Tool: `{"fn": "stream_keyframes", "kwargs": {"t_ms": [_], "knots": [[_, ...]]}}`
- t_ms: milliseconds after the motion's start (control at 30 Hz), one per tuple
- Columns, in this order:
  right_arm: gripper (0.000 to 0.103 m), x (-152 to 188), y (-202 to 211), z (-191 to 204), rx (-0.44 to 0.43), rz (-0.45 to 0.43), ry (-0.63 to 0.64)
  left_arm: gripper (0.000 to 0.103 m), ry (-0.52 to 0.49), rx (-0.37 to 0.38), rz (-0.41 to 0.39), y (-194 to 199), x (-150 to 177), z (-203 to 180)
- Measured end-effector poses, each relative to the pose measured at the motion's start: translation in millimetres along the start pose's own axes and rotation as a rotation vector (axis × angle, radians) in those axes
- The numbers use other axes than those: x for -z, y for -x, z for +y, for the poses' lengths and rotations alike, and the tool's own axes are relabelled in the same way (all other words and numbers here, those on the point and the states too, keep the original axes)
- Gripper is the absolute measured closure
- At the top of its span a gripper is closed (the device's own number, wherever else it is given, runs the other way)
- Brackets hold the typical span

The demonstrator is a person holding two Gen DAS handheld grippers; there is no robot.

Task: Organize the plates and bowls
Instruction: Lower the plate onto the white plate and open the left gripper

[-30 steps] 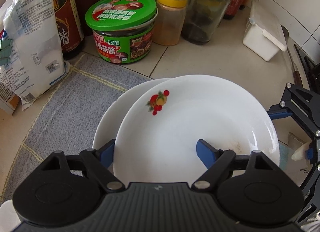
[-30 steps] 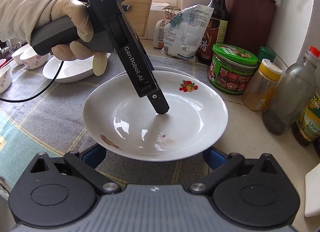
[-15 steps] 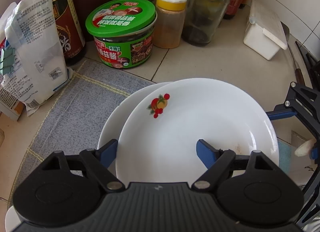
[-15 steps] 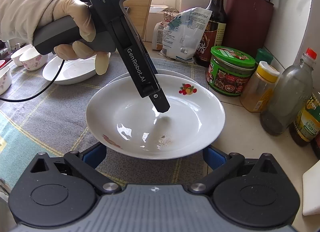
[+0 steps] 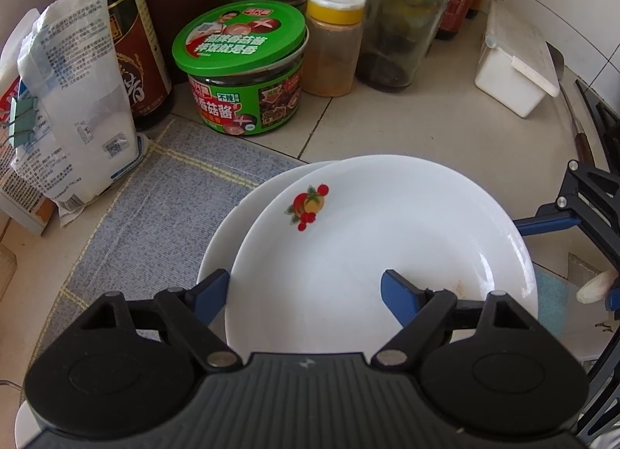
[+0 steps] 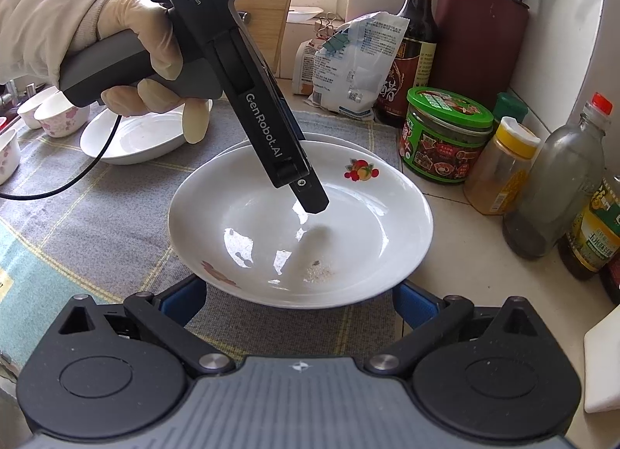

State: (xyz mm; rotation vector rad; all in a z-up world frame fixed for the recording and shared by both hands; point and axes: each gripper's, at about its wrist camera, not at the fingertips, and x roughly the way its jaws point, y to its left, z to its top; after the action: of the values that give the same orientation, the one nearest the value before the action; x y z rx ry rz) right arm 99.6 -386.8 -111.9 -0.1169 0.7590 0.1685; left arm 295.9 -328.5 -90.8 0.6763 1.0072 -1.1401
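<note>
A white plate with a fruit motif [image 5: 387, 224] [image 6: 271, 224] lies off-centre on a second white plate [image 5: 232, 224] [image 6: 240, 146] on the grey mat. My left gripper [image 5: 306, 294] [image 6: 310, 201] points steeply down and stands open astride the top plate's rim. One finger is outside the rim; the other hangs just above the inside of the plate. My right gripper [image 6: 298, 305] [image 5: 577, 259] is open, its blue fingers low at the top plate's near rim, which overhangs them. A deep white dish [image 6: 131, 139] and small floral bowls [image 6: 58, 119] sit further left.
Behind the plates stand a green-lidded jar [image 5: 240, 69], a yellow-capped spice jar [image 5: 335, 42], a glass bottle [image 5: 399, 22], a dark sauce bottle [image 6: 414, 42] and a white bag [image 5: 73, 107]. A white lidded box [image 5: 515, 65] sits at the right. A gloved hand [image 6: 128, 42] holds the left gripper.
The left gripper's inner fingertip, which touched the inside of the top plate, now hangs slightly above it. The plates and the right gripper have kept still.
</note>
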Motion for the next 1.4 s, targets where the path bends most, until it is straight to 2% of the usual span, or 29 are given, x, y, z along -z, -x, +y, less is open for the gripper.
{"fn": "stream_keyframes", "kwargs": {"t_ms": [900,1200,1400], "knots": [[0.000,-2,-2,-1,0.003,0.022,-0.012,0.018,-0.028,-0.045,-0.010,4,0,-4],[0.000,-2,-2,-1,0.004,0.008,-0.004,0.018,-0.053,-0.099,-0.022,8,5,-7],[0.000,-3,-1,3,0.006,0.005,0.026,0.017,-0.032,-0.116,-0.059,16,8,-2]]}}
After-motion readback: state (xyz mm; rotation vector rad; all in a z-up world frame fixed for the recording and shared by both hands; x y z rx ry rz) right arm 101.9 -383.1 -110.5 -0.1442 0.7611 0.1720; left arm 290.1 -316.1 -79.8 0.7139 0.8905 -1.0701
